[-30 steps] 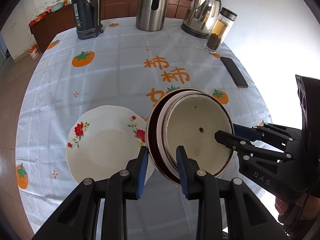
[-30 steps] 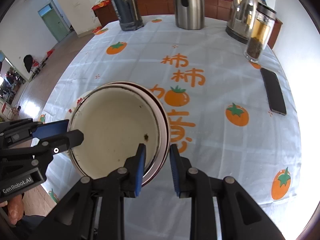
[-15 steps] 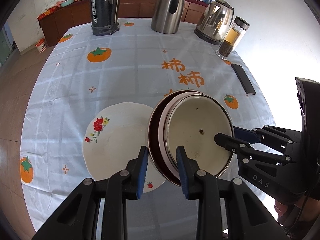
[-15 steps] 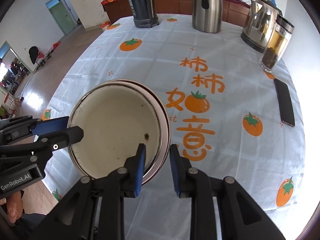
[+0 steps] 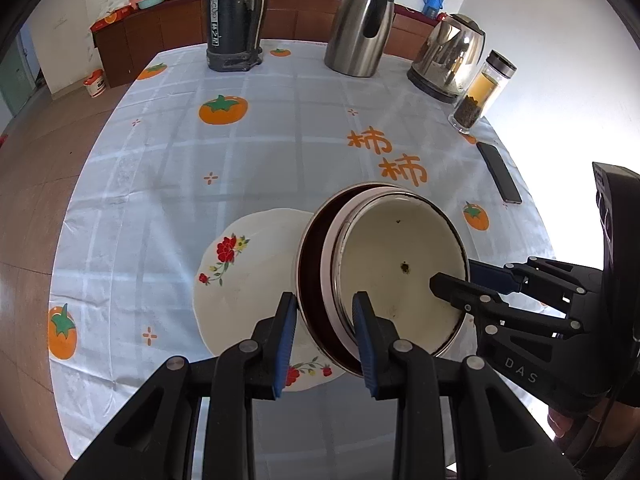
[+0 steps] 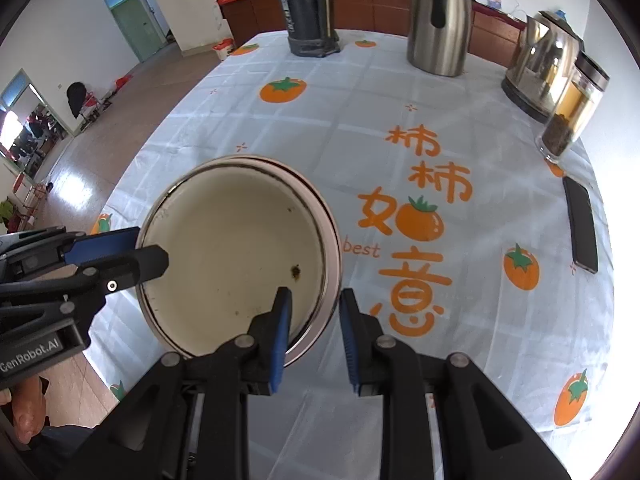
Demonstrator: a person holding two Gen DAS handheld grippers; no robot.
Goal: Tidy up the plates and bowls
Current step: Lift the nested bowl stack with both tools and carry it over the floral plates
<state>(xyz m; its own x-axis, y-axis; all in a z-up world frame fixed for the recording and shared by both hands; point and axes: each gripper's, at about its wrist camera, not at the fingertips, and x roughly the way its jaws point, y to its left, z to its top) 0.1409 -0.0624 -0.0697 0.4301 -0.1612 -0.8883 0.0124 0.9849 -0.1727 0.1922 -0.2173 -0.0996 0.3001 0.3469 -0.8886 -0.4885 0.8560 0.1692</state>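
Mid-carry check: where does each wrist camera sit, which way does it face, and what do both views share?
Left wrist: rides the left gripper, angled down at the nested bowls and floral plate; its fingers clamp the bowls' near rim; the right gripper enters at the right.
Right wrist: rides the right gripper, facing the bowls and tablecloth; the left gripper enters at the left.
Shared: bowls, kettle, phone.
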